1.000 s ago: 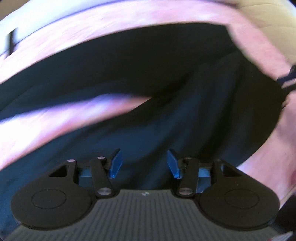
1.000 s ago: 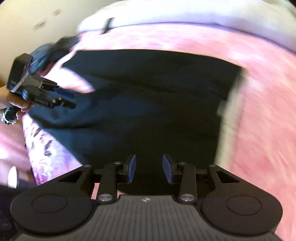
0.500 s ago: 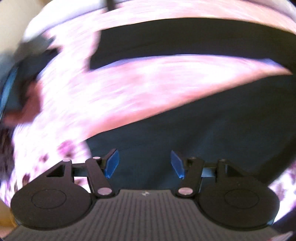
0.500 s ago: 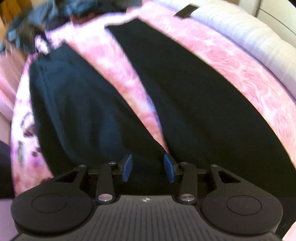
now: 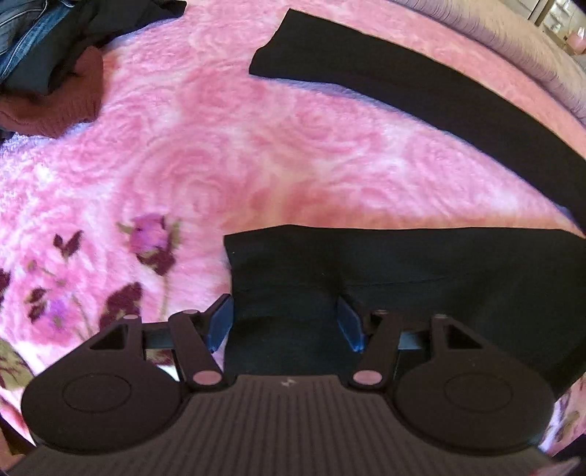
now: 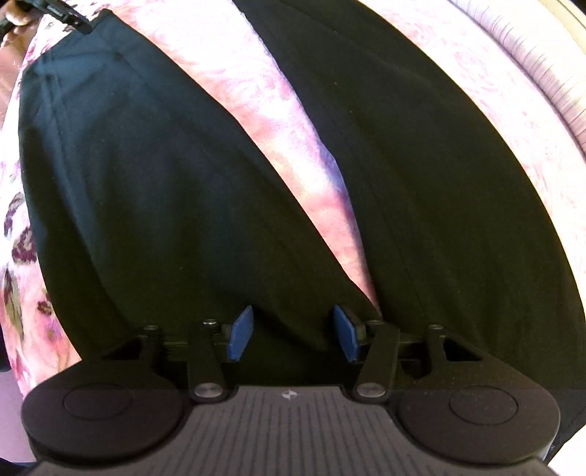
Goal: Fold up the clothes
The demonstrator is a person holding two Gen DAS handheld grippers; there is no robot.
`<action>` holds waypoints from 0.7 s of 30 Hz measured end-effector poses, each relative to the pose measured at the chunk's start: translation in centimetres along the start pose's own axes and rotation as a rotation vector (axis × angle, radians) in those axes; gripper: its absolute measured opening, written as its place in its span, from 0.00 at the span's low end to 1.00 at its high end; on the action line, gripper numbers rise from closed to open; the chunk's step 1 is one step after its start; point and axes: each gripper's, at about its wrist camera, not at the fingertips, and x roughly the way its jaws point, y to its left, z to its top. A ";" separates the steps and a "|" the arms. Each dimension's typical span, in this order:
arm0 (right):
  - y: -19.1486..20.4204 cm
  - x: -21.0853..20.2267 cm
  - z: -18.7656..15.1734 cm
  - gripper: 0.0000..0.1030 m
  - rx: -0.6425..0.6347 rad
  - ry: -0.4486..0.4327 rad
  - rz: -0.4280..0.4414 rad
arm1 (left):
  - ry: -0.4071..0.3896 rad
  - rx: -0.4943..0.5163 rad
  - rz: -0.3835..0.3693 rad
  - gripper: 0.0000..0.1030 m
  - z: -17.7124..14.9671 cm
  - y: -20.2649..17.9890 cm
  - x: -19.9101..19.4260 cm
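A pair of black trousers [image 6: 154,190] lies spread on a pink floral blanket [image 5: 227,153], its two legs splayed apart. In the left wrist view, the near leg's cuff end [image 5: 293,263] sits between the blue pads of my left gripper [image 5: 285,322], which stands open over it; the far leg [image 5: 421,91] runs across the top right. In the right wrist view, my right gripper [image 6: 293,333] is open above the crotch area where both legs meet, the far leg [image 6: 439,183] on the right. The other gripper and a hand [image 6: 22,14] show at the top left corner.
A heap of other clothes, rust-brown knit [image 5: 62,102] and blue denim [image 5: 25,25], lies at the blanket's far left. A ribbed lilac cover [image 6: 531,62] borders the blanket on the far side. Open pink blanket lies between the trouser legs.
Both grippers have swung from blurred motion over the trousers to steady positions: the left now at the near leg's cuff, the right at the crotch. Both stay open.
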 end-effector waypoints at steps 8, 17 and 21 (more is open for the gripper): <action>-0.6 -0.2 0.1 0.55 -0.010 0.003 -0.011 | -0.032 -0.069 -0.070 0.16 -0.7 1.3 -0.5; -1.1 -0.4 -1.6 0.56 0.047 -0.008 0.000 | -0.180 -0.266 -0.218 0.04 1.6 3.4 -2.7; -1.7 -0.7 -2.7 0.59 0.040 -0.022 -0.009 | -0.184 -0.417 -0.233 0.03 3.3 3.8 -1.6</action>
